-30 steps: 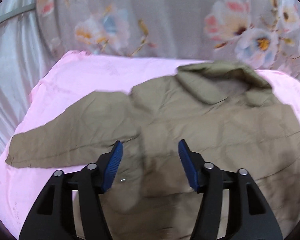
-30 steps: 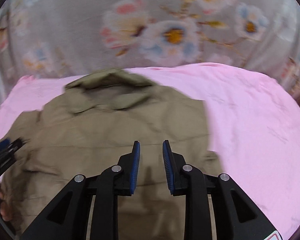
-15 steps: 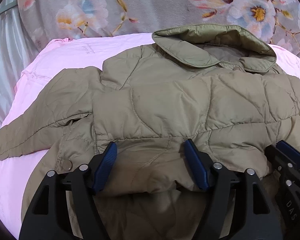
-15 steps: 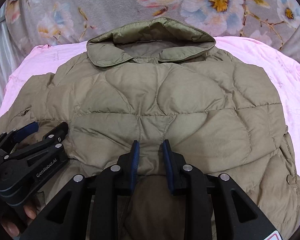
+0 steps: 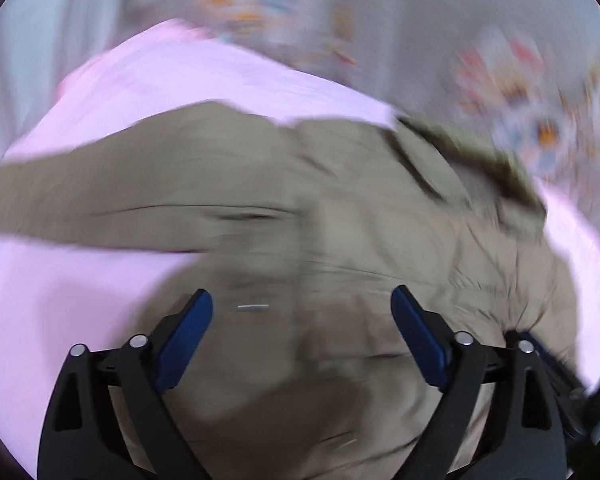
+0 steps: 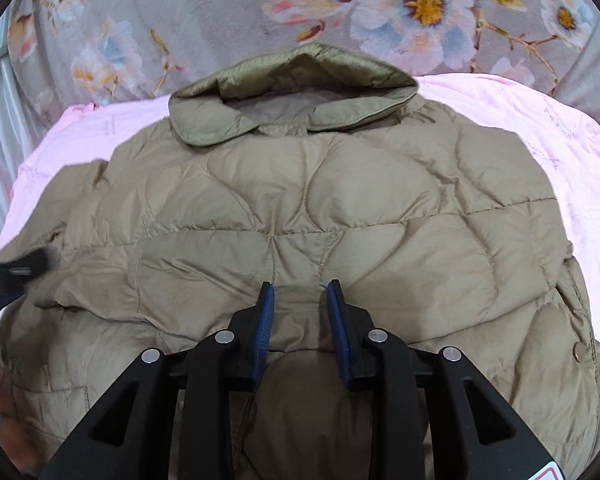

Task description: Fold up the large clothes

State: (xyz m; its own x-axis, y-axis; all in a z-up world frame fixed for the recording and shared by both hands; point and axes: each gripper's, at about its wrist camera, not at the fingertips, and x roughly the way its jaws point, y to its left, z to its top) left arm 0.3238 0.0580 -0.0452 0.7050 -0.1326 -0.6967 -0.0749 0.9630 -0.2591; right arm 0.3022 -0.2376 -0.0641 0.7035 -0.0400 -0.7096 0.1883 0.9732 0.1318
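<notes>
Compared with half a second earlier, the left tool has swung leftward, its view blurred, and its jaws are opening, released above the jacket. The right tool, jaws parting slightly, pinches the jacket's folded hem. The jacket lies spread on the pink sheet, collar farthest away.

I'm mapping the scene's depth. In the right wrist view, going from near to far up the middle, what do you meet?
Right gripper with black arms and blue pads, its jaws opening with a fold of fabric between them → olive quilted puffer jacket → jacket's rounded collar → pink sheet → grey floral blanket.
</notes>
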